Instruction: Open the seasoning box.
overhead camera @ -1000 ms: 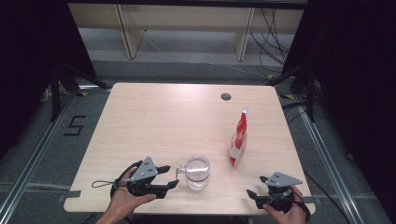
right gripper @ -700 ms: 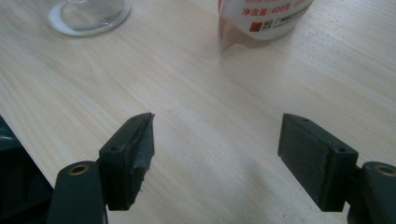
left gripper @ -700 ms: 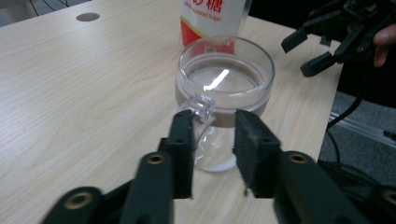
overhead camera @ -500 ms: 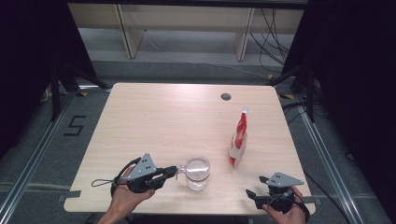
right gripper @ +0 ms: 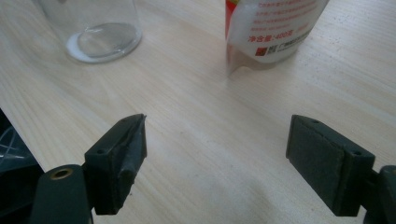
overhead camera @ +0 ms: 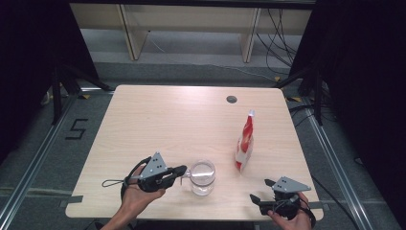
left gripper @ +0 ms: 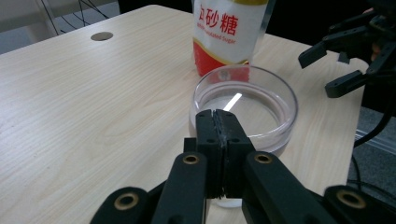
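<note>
A clear glass mug stands near the table's front edge, its handle pointing left. My left gripper is shut on that handle; in the left gripper view its jaws meet just before the mug's rim and hide the handle. A red-and-white sugar pouch stands upright to the right of the mug. My right gripper rests at the front right, open. Its jaws have just been opening wider, with bare table between them. Ahead of it are the mug's base and the pouch.
The light wooden table has a round cable hole at the back right. Dark curtains flank the table, and a shelf frame stands behind it. The right gripper shows beyond the mug in the left gripper view.
My left gripper's jaws, open beside the mug a second ago, have closed at the mug's handle. The mug, the pouch and the right hand stay where they were.
</note>
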Action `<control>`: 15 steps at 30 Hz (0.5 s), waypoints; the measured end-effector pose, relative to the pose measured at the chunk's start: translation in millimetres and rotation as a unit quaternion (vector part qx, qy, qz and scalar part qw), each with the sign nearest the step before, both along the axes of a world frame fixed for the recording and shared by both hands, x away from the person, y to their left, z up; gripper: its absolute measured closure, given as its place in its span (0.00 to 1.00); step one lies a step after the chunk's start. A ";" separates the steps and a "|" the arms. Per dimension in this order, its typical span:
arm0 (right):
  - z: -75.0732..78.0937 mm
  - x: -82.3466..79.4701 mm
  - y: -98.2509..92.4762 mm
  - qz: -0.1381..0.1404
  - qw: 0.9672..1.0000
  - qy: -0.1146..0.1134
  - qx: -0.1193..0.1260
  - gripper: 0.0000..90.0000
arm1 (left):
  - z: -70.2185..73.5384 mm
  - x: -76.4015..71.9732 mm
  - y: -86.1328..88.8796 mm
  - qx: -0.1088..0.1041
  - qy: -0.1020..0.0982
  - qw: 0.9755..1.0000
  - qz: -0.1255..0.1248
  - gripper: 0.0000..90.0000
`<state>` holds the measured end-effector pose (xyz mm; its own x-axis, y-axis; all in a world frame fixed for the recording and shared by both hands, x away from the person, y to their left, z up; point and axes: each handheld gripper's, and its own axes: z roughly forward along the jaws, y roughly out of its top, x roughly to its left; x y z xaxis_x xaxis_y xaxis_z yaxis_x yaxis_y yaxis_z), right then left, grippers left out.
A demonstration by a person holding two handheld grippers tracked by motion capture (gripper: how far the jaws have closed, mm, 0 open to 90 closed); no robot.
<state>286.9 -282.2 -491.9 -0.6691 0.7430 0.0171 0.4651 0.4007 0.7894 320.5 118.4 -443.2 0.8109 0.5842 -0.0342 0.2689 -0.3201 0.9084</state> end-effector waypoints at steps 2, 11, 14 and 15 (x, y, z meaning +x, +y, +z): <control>0.9 -0.8 1.0 0.001 1.000 0.006 -0.002 0.26 | -1.1 0.8 0.6 -0.001 0.002 1.000 0.002 0.98; 3.7 -2.0 5.6 0.002 1.000 0.002 0.005 0.31 | -4.5 1.7 1.0 -0.009 0.005 1.000 0.003 0.97; 5.8 -2.5 9.3 0.000 1.000 -0.008 0.011 0.29 | -5.5 2.0 2.0 -0.009 -0.003 1.000 0.000 0.97; 7.6 -6.0 13.2 -0.010 1.000 0.004 0.023 0.28 | -5.8 2.0 2.1 -0.009 -0.004 1.000 -0.001 0.97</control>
<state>281.0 -269.0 -484.4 -0.6537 0.7546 0.0569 0.4786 0.3540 0.8035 322.5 120.5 -449.0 0.8127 0.5813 -0.0387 0.2610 -0.3039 0.9163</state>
